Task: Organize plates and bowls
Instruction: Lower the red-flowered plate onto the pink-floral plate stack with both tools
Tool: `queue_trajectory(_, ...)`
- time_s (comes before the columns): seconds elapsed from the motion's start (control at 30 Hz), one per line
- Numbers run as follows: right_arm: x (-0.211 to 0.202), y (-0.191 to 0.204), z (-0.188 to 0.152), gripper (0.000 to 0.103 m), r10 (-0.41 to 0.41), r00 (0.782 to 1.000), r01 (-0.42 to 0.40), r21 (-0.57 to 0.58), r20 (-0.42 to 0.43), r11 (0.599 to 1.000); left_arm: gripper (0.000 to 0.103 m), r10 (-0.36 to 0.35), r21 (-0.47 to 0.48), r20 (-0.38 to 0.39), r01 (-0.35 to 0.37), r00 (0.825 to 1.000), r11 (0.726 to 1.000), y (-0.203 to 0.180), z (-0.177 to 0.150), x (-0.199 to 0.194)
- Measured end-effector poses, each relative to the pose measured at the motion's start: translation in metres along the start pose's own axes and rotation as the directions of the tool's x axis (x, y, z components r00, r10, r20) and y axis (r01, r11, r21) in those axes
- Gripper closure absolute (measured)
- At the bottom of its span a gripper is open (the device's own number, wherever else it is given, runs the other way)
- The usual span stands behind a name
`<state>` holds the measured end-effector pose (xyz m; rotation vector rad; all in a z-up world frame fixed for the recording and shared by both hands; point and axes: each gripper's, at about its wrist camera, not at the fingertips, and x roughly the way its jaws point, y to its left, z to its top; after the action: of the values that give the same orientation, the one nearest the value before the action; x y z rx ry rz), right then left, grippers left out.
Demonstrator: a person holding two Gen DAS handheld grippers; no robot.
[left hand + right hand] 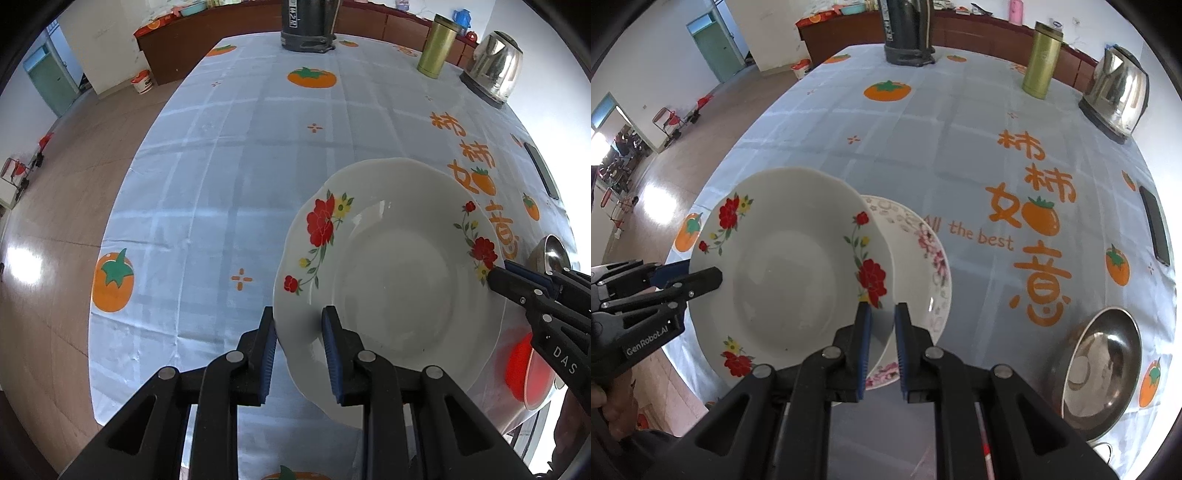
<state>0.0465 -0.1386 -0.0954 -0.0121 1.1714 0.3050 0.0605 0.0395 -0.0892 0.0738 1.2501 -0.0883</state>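
Observation:
A white plate with red flowers (399,266) (790,280) hangs tilted above the table, held from both sides. My left gripper (298,317) (709,275) is shut on its left rim. My right gripper (882,308) (496,275) is shut on the opposite rim, by a red flower. Under the held plate's right side, a white plate with pink flowers (919,251) lies on the tablecloth, partly covered. A steel bowl (1104,358) (550,251) sits at the near right of the table.
On the blue persimmon-print tablecloth (229,177) stand a dark thermos (908,33), a gold-green flask (1043,59) and a steel kettle (1115,92) at the far side. A phone (1154,225) lies near the right edge. A red item (521,365) shows beneath the plate.

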Motion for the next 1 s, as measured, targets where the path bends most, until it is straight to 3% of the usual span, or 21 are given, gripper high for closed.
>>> queue_trajectory(1.0,0.0,-0.023,-0.006,0.09,-0.016,1.0,0.016,0.047,-0.001,0.999,0.076,0.003,0.043,0.003,-0.003,1.0,0.999,-0.024,0.008,0.007)
